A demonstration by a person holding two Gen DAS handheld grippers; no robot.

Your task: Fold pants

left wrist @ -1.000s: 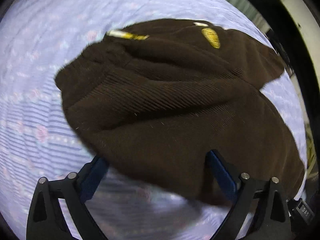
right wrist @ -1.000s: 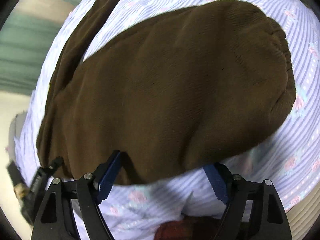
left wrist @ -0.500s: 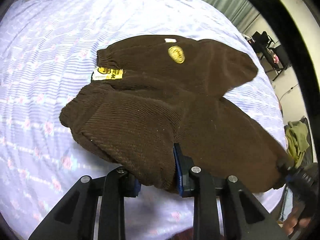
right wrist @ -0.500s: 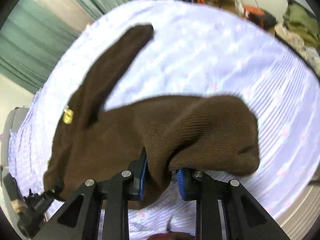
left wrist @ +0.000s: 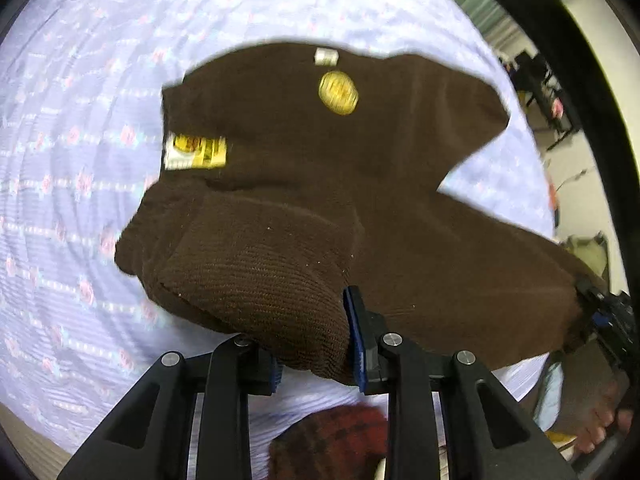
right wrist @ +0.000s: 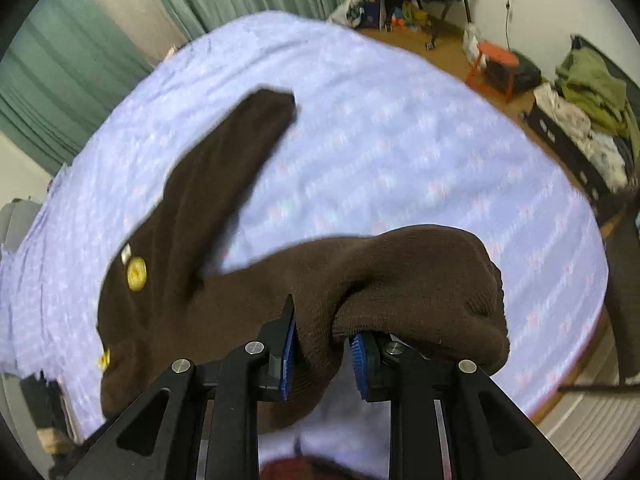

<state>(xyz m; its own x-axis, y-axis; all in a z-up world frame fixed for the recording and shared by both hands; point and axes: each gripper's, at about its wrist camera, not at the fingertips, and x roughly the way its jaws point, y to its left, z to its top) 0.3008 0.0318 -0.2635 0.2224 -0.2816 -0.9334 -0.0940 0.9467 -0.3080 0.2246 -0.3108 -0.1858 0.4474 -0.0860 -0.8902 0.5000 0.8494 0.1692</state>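
Note:
Brown corduroy pants (left wrist: 304, 184) with a round yellow patch (left wrist: 338, 93) and a yellow label (left wrist: 196, 151) lie on a lilac bed sheet (left wrist: 80, 100). My left gripper (left wrist: 316, 344) is shut on the waistband end and lifts it. My right gripper (right wrist: 322, 350) is shut on the cuff of the near leg of the pants (right wrist: 400, 280) and holds it above the sheet. The far leg (right wrist: 236, 152) lies flat, stretched away across the bed. The right gripper also shows at the right edge of the left wrist view (left wrist: 612, 320).
The bed sheet (right wrist: 400, 152) ends at a rounded edge on the right. Beyond it are a wooden floor, an orange stool (right wrist: 494, 66), a pile of clothes (right wrist: 588, 92) and green curtains (right wrist: 80, 40). A red plaid garment (left wrist: 332, 440) is under my left gripper.
Both grippers went from open around the fabric to shut on it, then rose with it. The waistband and the near leg cuff now hang lifted off the sheet.

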